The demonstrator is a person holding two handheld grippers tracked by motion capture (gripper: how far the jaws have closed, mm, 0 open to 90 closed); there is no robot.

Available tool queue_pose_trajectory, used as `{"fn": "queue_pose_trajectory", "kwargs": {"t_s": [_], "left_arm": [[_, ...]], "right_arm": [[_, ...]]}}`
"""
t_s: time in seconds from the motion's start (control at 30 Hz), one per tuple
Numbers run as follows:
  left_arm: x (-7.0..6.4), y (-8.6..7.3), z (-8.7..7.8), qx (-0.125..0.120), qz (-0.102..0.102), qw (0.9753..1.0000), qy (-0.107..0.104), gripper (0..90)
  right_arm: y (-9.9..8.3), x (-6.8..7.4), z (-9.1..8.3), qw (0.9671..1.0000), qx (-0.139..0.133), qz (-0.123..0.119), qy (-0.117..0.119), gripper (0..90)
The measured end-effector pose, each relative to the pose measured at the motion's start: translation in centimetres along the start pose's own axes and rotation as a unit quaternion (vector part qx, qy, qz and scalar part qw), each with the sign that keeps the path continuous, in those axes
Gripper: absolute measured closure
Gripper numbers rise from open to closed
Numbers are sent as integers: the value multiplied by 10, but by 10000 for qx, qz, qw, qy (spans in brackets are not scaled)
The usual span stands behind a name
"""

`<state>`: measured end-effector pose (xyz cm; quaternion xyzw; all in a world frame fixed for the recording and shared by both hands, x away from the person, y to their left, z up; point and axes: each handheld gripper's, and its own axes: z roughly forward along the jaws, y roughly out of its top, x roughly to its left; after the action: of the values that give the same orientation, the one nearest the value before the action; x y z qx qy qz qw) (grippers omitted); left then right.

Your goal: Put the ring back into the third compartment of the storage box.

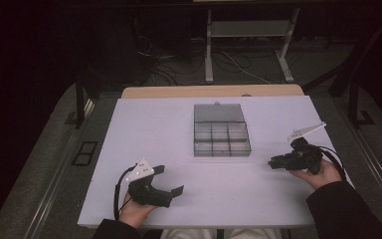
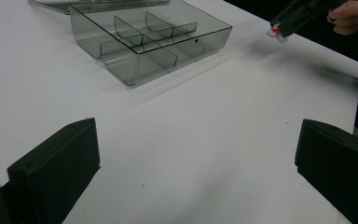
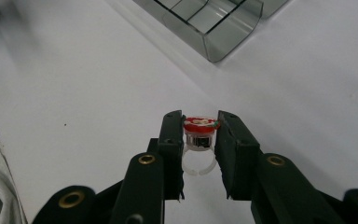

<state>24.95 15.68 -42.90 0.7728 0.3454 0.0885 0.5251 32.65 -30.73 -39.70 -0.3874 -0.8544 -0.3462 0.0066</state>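
Note:
A smoky clear compartment box (image 1: 221,137) lies open at the table's middle, its lid (image 1: 218,113) folded back. The same box (image 2: 144,42) appears at the top of the left gripper view, and its corner (image 3: 214,25) in the right gripper view. My right gripper (image 3: 201,126) is shut on a toy ring (image 3: 200,133) with a red top and a clear band, held above the table. That ring (image 2: 275,32) shows as a red speck at the right gripper's tip (image 1: 273,162). My left gripper (image 1: 171,184) rests near the front edge, jaws wide apart with bare table between them.
The white table (image 1: 154,129) drops off at its front edge just behind both hands. A dark sleeve (image 1: 340,211) comes in at the bottom right. Beyond the far edge stand metal frame legs (image 1: 209,50) and cables on the floor.

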Motion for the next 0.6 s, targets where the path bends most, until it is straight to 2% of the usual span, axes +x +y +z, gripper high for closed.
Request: {"fn": "queue_pose_trajectory", "kwargs": {"t_s": [0.27,0.6], "left_arm": [[0,0,0,-9,2,10000,0,0],[0,0,0,11,13,10000,-4,0]], "right_arm": [[18,3,-10,9999,-75,-131,-19,717],[32,4,-13,9997,-102,-213,-59,716]]}}
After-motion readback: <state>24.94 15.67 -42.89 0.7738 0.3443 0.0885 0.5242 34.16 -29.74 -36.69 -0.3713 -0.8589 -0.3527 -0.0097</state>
